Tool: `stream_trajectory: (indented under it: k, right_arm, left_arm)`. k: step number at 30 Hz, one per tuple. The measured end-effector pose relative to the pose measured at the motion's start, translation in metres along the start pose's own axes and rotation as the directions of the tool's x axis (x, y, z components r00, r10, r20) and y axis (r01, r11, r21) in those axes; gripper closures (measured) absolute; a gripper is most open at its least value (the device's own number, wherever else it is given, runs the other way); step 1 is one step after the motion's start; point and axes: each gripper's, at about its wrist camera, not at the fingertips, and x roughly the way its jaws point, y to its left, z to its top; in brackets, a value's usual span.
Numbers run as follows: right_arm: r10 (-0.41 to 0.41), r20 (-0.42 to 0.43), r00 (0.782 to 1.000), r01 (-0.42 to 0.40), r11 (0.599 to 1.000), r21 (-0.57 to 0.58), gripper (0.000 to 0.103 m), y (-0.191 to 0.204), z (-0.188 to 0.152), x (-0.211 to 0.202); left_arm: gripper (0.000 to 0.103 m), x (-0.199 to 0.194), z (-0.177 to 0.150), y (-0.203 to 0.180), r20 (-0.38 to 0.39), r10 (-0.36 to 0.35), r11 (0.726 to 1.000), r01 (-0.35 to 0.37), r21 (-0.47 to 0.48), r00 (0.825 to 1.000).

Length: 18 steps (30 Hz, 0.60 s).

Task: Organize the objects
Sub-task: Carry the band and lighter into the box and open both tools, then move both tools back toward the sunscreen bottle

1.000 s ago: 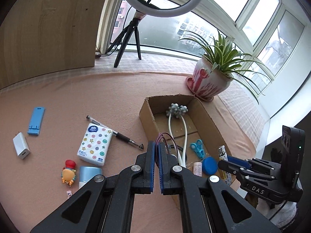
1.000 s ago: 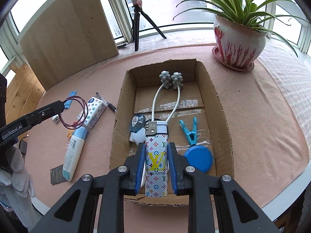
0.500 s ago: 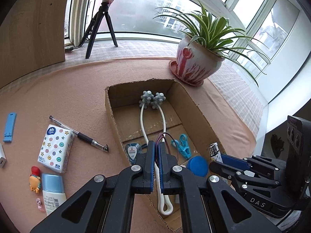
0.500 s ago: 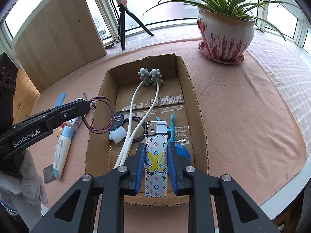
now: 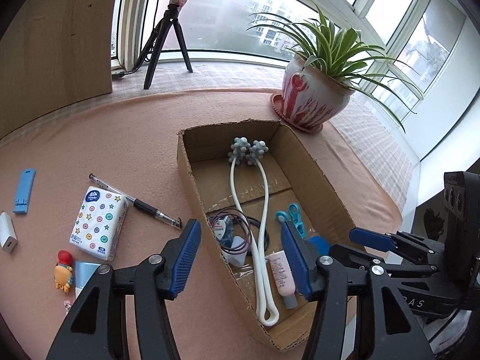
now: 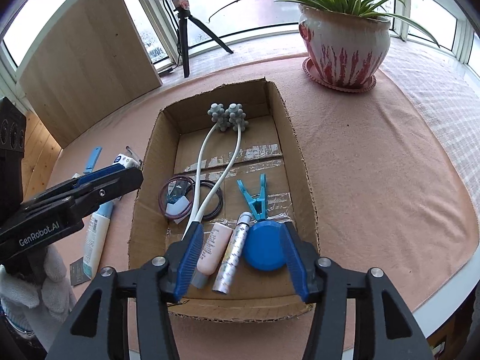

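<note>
In your left wrist view, the left hand-held gripper point(image 5: 240, 255) gapes empty above the cardboard box point(image 5: 327, 192), tissue pack point(image 5: 97, 223) lying leftward; in your right view, the right hand-held gripper point(image 6: 240, 258) hangs wide, empty over the lighter point(image 6: 232, 256), risking snagging the box rim.

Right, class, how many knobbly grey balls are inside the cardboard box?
2: the left ball and the right ball sit side by side at the cardboard box's far end; none looks hidden.

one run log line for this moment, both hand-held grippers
left hand-held gripper: open, empty | right hand-held gripper: open, empty | hair tie and lighter: in cardboard box
</note>
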Motion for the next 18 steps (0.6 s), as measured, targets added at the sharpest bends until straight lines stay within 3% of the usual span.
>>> stream_trajectory:
  k: [10, 18]
  right_arm:
    - [0.081, -0.009, 0.997, -0.081, 0.997, 0.003, 0.053, 0.026, 0.002, 0.002]
    - [0.168, -0.004, 0.986, -0.167, 0.984, -0.061, 0.05, 0.074, 0.003, -0.001]
  left_arm:
    - [0.044, -0.042, -0.026, 0.057, 0.006, 0.042, 0.995, -0.041, -0.086, 0.999]
    - [0.044, -0.072, -0.058, 0.12, -0.002, 0.077, 0.978, -0.076, -0.195, 0.997]
